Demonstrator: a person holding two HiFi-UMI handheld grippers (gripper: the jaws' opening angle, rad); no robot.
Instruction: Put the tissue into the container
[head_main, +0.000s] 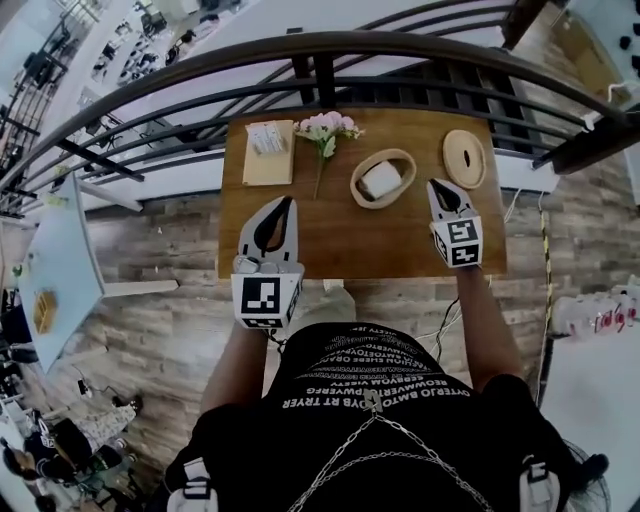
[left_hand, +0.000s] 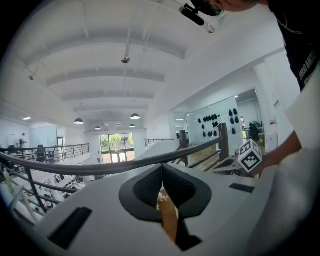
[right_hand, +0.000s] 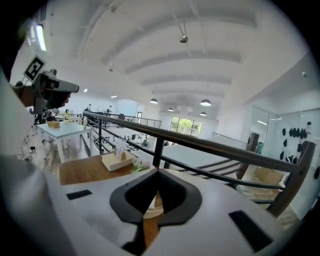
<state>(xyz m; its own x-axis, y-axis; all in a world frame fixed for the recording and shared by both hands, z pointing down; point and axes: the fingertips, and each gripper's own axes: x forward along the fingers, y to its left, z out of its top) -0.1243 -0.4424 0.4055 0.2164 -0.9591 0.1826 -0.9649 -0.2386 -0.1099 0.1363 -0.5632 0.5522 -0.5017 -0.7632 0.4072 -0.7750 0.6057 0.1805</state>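
On the wooden table (head_main: 330, 245) stands an oval wooden container (head_main: 383, 178) with a white tissue (head_main: 381, 181) lying inside it. My right gripper (head_main: 438, 186) is just right of the container, held above the table, shut with nothing between its jaws. My left gripper (head_main: 289, 204) hovers over the table's front left, also shut and empty. In the right gripper view the closed gripper (right_hand: 157, 173) points toward the tissue box (right_hand: 117, 160). The left gripper view shows its gripper (left_hand: 161, 168) with the jaws together over bare wood.
A tissue box (head_main: 268, 150) on a wooden tray sits at the back left, pink flowers (head_main: 326, 128) lie beside it, and a round wooden lid (head_main: 464, 158) is at the back right. A dark metal railing (head_main: 320, 60) runs behind the table.
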